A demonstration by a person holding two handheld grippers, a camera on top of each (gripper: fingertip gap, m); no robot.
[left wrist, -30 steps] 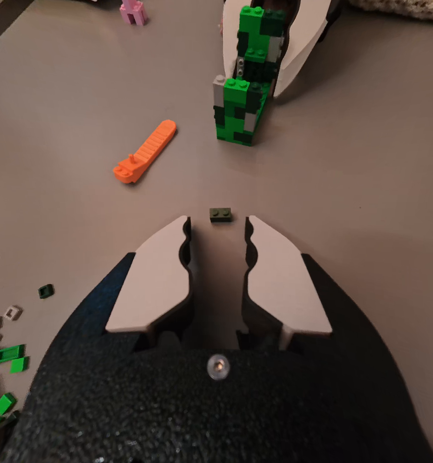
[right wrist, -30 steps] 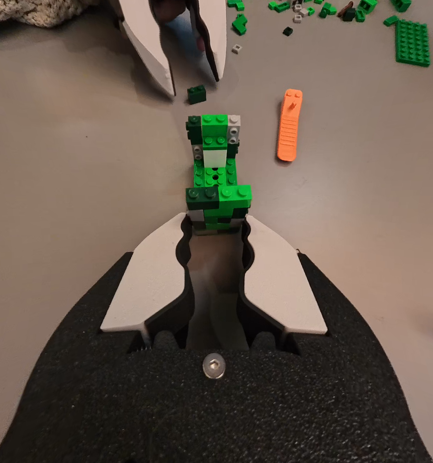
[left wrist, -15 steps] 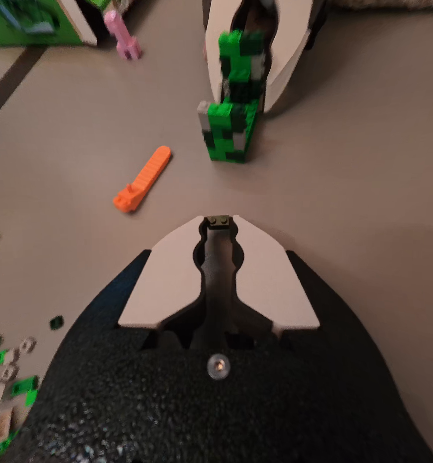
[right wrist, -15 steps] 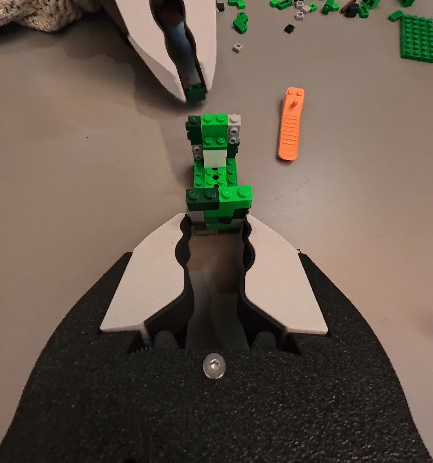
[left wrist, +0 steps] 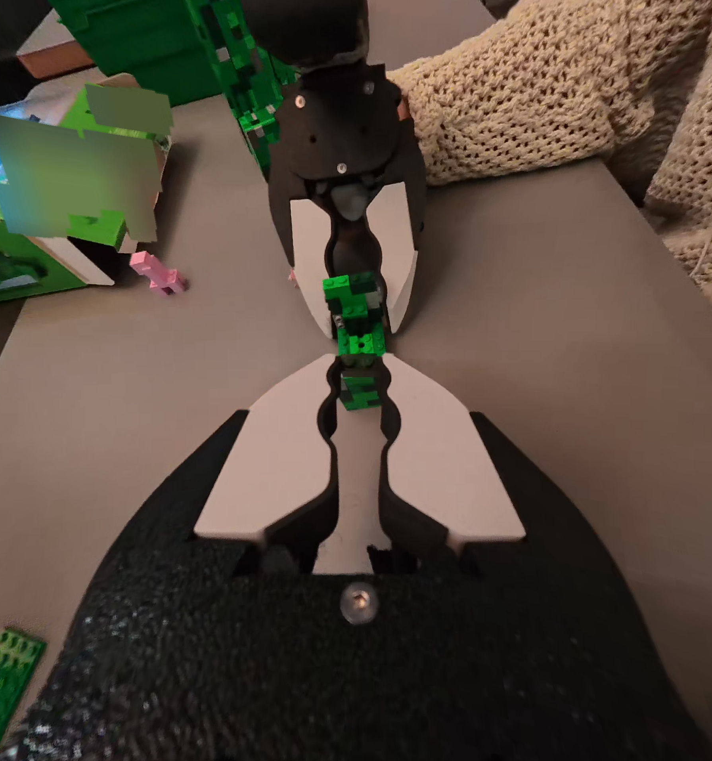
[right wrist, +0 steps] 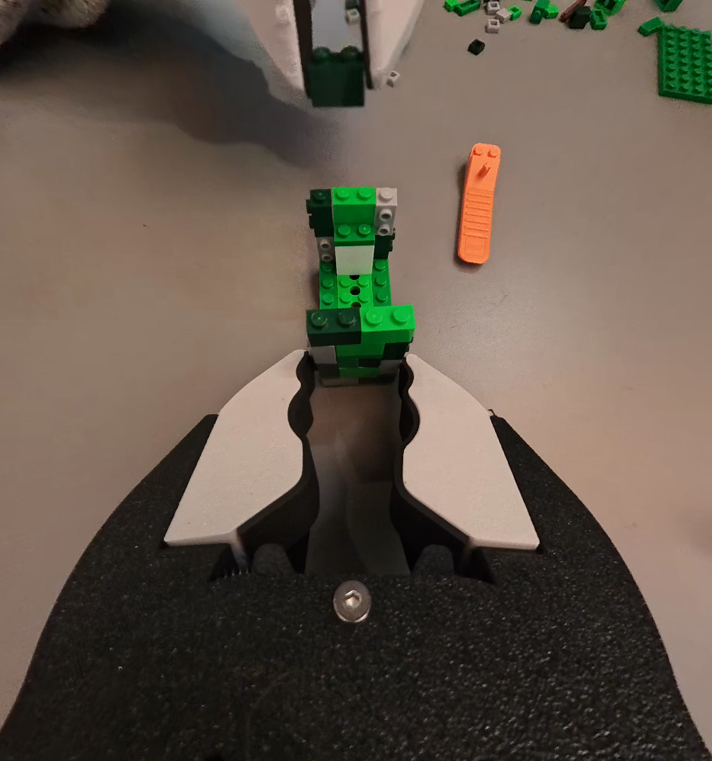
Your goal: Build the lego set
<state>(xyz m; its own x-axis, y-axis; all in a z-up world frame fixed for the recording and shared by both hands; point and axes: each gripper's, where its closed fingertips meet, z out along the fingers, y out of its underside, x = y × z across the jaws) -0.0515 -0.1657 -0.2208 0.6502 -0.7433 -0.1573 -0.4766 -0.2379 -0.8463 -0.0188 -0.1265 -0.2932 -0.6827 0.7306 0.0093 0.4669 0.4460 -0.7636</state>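
The green, dark green and grey lego build [right wrist: 354, 267] stands on the grey table. My right gripper [right wrist: 354, 364] is shut on its near end and holds it steady. My left gripper [left wrist: 356, 361] is shut on a small dark green two-stud brick [left wrist: 356, 362]. The right wrist view shows that brick [right wrist: 338, 80] lifted off the table, just beyond the build's far end. In the left wrist view the build [left wrist: 356, 313] sits right behind the brick, inside the right gripper [left wrist: 360, 333].
An orange brick separator [right wrist: 478, 204] lies right of the build. A green baseplate [right wrist: 686, 64] and several loose pieces [right wrist: 531, 12] lie at the far right. A pink figure [left wrist: 158, 276], a green box [left wrist: 25, 267] and a knitted sleeve [left wrist: 531, 103] are behind. The grippers' ends are close to 9 centimetres from one another.
My left gripper shut on the dark green brick, lifted it off the table and carried it up to the build. My right gripper and the build stayed still.
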